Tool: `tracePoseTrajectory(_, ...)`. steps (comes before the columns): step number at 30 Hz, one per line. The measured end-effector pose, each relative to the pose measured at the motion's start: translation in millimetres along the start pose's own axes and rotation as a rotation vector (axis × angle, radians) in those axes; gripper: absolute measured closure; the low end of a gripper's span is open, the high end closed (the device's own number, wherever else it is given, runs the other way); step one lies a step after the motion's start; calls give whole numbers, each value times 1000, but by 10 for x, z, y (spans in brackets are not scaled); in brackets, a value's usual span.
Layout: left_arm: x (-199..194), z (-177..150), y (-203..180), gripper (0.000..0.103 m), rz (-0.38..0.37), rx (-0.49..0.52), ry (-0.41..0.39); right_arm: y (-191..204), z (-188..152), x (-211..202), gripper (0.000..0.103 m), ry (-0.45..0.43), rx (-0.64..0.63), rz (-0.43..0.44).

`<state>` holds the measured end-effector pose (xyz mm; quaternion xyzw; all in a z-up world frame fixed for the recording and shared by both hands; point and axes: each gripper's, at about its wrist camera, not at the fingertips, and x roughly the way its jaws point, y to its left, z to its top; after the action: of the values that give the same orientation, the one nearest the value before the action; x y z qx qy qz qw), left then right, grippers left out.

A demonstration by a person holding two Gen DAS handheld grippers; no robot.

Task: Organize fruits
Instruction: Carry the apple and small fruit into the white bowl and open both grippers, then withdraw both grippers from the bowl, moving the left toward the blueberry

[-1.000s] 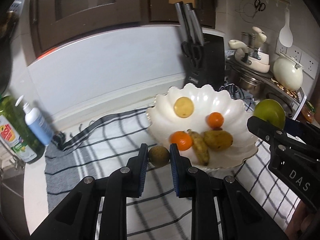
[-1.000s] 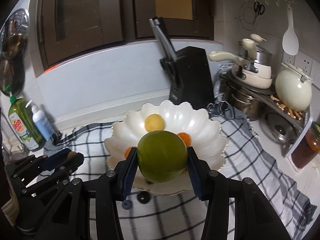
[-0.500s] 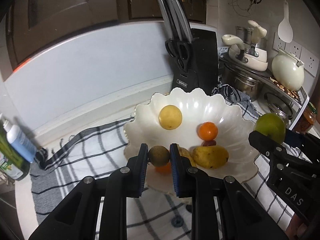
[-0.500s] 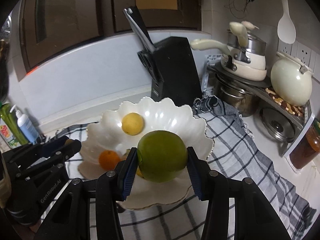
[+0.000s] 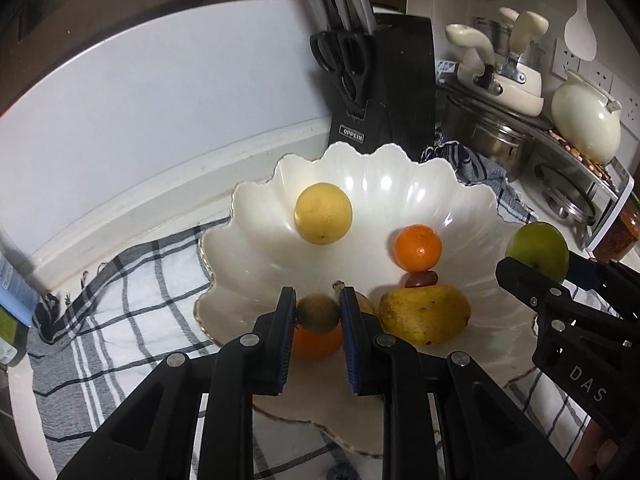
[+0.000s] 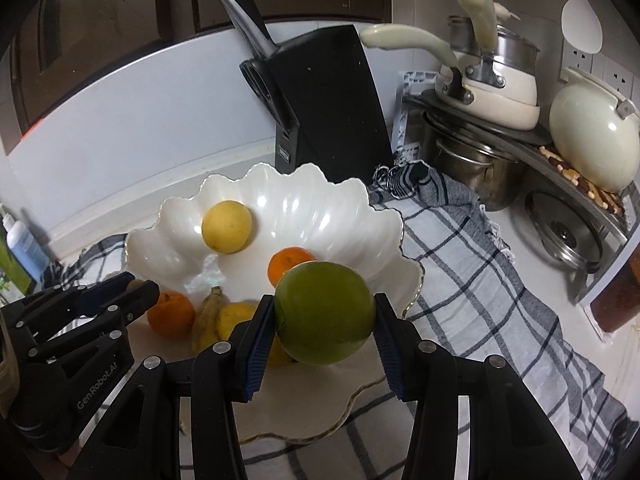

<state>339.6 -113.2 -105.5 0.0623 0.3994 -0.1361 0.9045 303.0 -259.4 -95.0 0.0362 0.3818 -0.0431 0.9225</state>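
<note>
A white scalloped bowl stands on a checked cloth. It holds a yellow lemon, an orange, a second orange, a banana, a yellow mango and a small dark red fruit. My left gripper is shut on a small brown kiwi above the bowl's near side. My right gripper is shut on a green apple above the bowl's right front rim.
A black knife block stands behind the bowl. Pots, a kettle and a rack fill the right. A jar stands at the far right. Bottles stand at the left. The checked cloth covers the counter.
Both grippers have moved forward and now hang over the bowl, each still holding its fruit. The kiwi came from beside the bowl to above its near side.
</note>
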Motion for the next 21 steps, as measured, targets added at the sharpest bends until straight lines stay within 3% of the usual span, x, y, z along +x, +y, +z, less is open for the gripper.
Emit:
tracePoseTrajectory(1, 16, -1, -7, 78, 7, 3, 3, -7, 1, 20, 54, 2, 1, 1)
tracePoseTrajectory(3, 34, 1, -12, 60, 14, 0, 10, -21, 2, 45, 54, 6, 4, 2)
tracePoseTrajectory(5, 30, 0, 0, 48, 31, -6, 5, -24, 0, 50, 54, 5, 2, 0)
tracePoseTrajectory(8, 0, -9, 18, 43, 54, -5, 1, -25, -5, 40, 53, 3, -3, -14)
tracePoseTrajectory(12, -63, -21, 35, 40, 71, -9, -1, -34, -5, -86, 23, -47, -1, -49)
tracePoseTrajectory(14, -119, -28, 32, 36, 80, -9, -6, -36, 8, -188, 15, -82, 1, -74)
tracePoseTrajectory(21, -434, -43, 46, 20, 120, -31, -51, -45, 31, -470, 10, -121, 17, -78)
